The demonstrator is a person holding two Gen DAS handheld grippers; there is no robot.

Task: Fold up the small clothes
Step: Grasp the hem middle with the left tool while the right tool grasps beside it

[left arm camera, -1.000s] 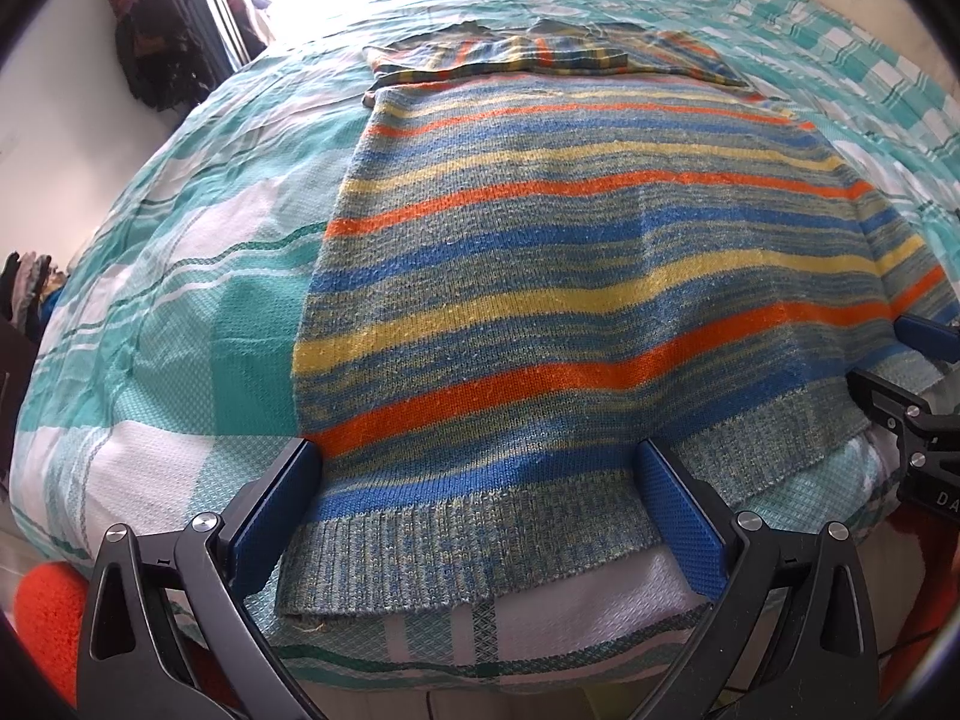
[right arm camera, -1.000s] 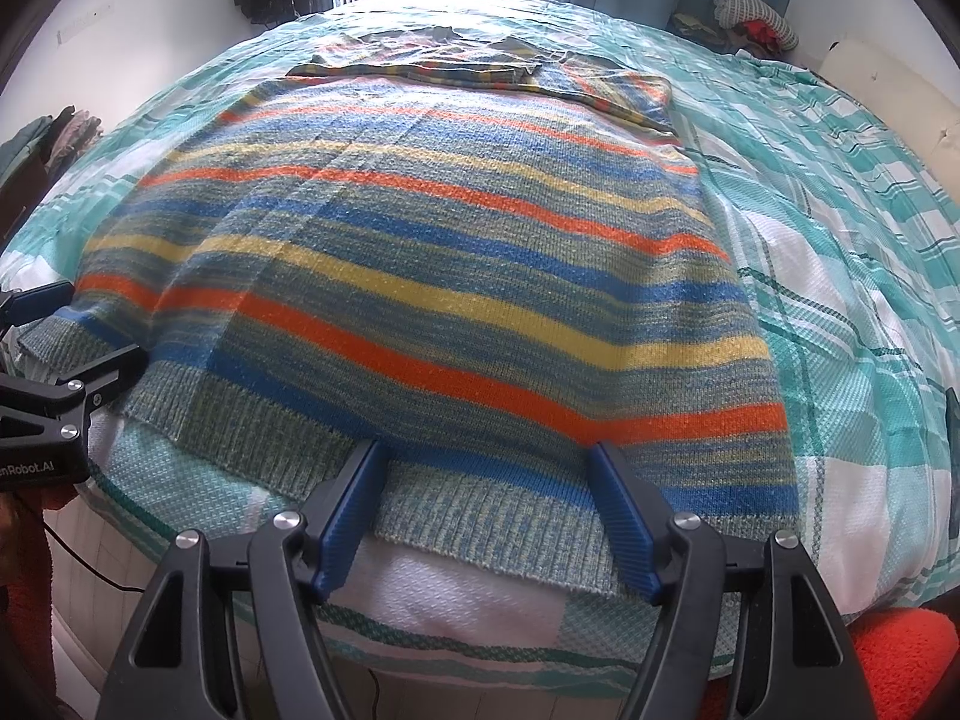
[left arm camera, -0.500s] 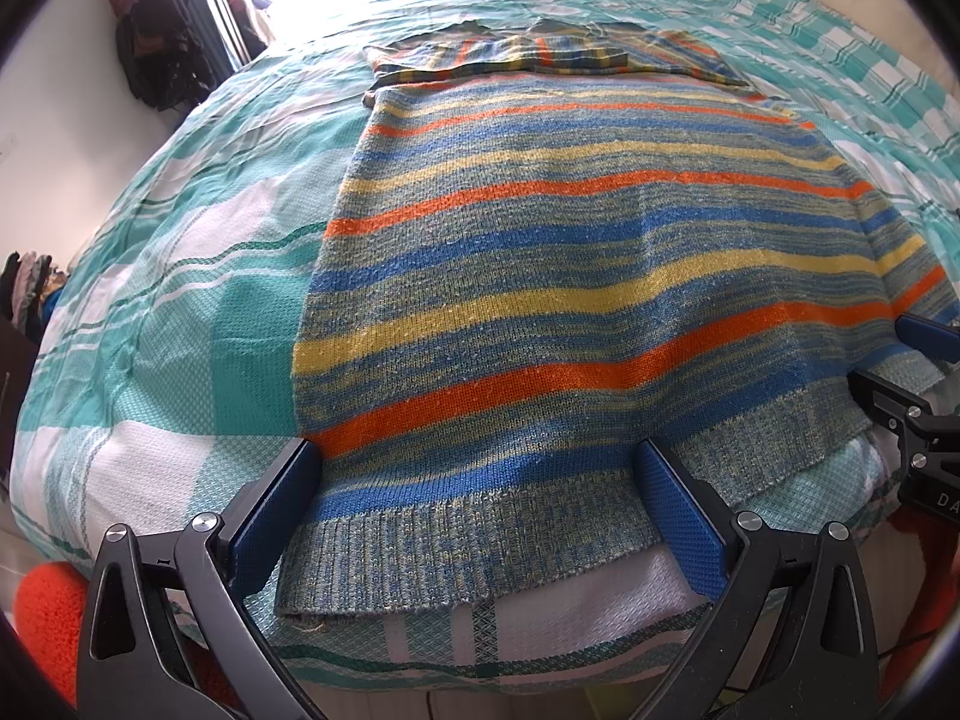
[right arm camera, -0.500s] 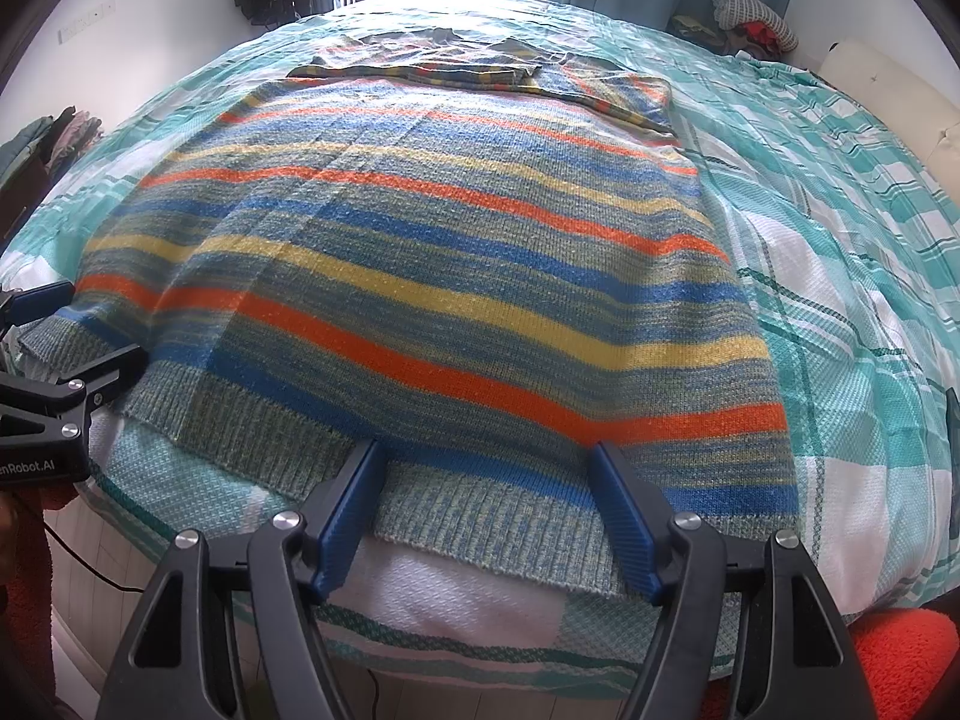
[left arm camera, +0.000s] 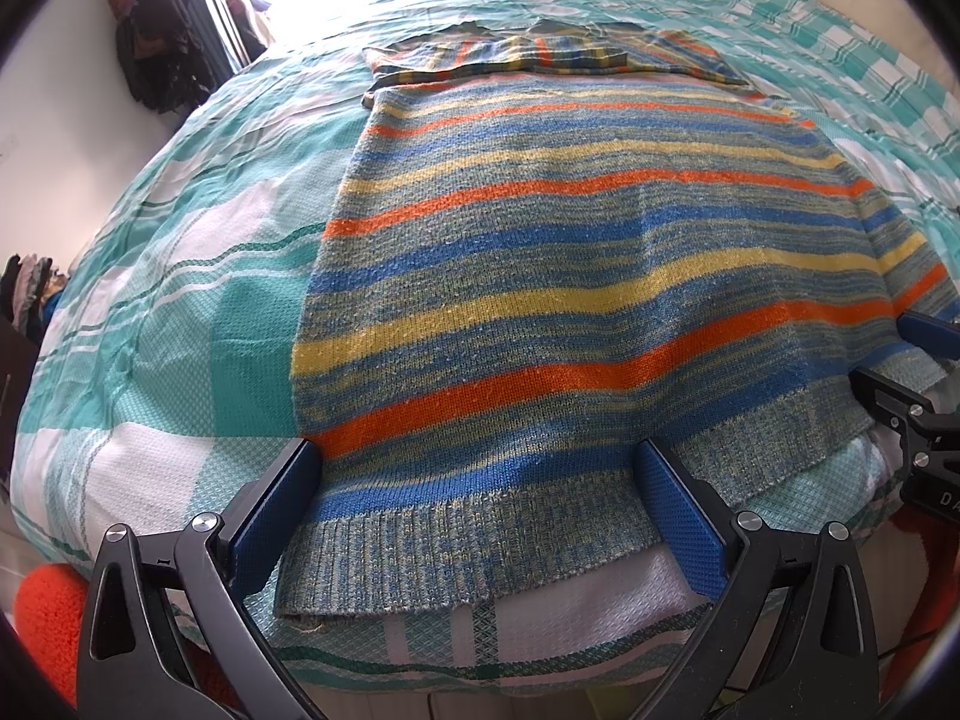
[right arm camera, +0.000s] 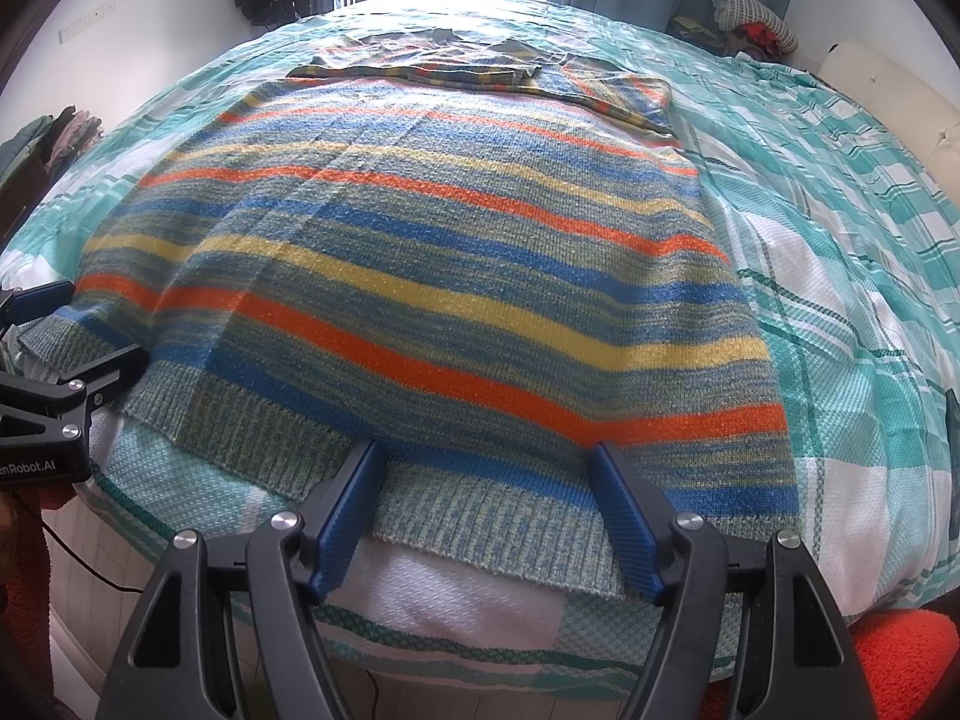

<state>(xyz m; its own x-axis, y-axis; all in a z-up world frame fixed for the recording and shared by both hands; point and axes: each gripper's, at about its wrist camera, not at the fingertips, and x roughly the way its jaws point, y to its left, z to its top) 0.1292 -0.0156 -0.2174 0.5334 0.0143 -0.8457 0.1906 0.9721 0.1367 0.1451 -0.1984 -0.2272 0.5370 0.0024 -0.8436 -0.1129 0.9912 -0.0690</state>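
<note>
A striped knit sweater in grey-green, blue, yellow and orange lies flat on the bed, its sleeves folded across the far end. It also shows in the right wrist view. My left gripper is open, its jaws wide apart over the sweater's ribbed hem near the left corner. My right gripper is open too, its jaws spread over the hem near the right corner. Each gripper shows at the edge of the other's view.
The bed has a teal and white checked cover and its near edge drops off just under the hem. Clothes hang by the bright window. A pile of textiles sits far right. An orange fuzzy thing lies below.
</note>
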